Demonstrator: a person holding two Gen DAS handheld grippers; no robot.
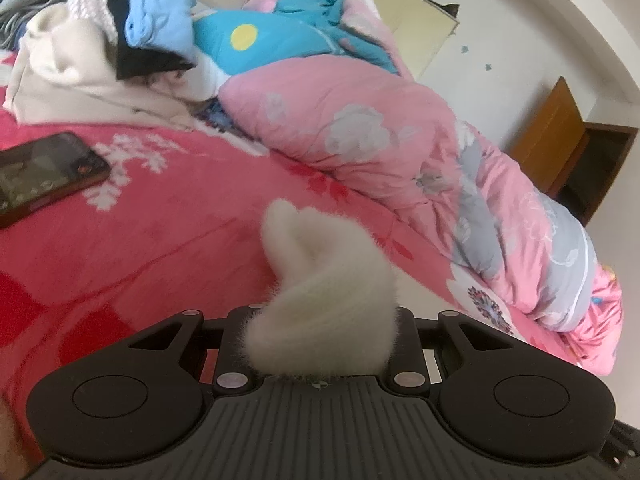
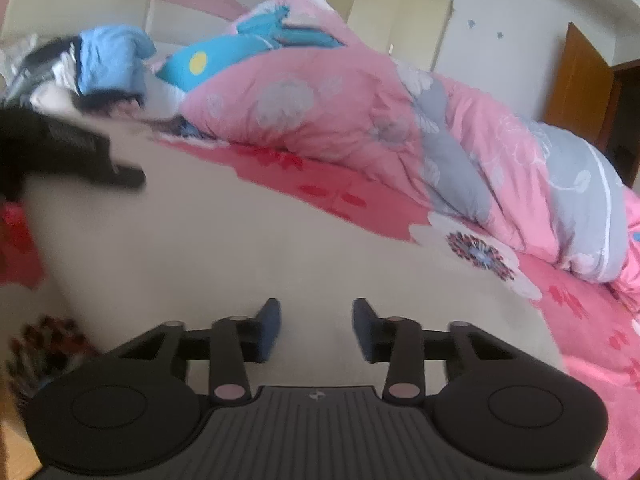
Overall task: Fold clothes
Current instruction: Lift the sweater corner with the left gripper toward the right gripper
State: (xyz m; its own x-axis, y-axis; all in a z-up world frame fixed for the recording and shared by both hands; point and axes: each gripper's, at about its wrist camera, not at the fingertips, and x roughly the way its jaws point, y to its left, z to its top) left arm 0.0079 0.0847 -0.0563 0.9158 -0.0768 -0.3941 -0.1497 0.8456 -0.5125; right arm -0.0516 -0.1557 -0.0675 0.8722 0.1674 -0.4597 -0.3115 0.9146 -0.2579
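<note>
A white fuzzy garment (image 1: pixel 320 280) bunches up between the jaws of my left gripper (image 1: pixel 320 320), which is shut on a fold of it and holds it above the red bedsheet (image 1: pixel 160 220); the fabric hides the fingertips. In the right wrist view the same pale garment (image 2: pixel 240 260) spreads wide over the bed. My right gripper (image 2: pixel 316 316) hovers over it, its blue pads (image 2: pixel 268 328) apart with only flat cloth showing below the gap. A blurred black shape at the left edge looks like the other gripper (image 2: pixel 68 152) at the garment's far side.
A dark phone (image 1: pixel 44 176) lies on the sheet at left. A pile of clothes (image 1: pixel 100 40) sits at the bed's head, with a blue pillow (image 1: pixel 248 44) beside it. A rumpled pink quilt (image 1: pixel 360 120) runs along the right. Beyond stands a wooden door (image 1: pixel 560 132).
</note>
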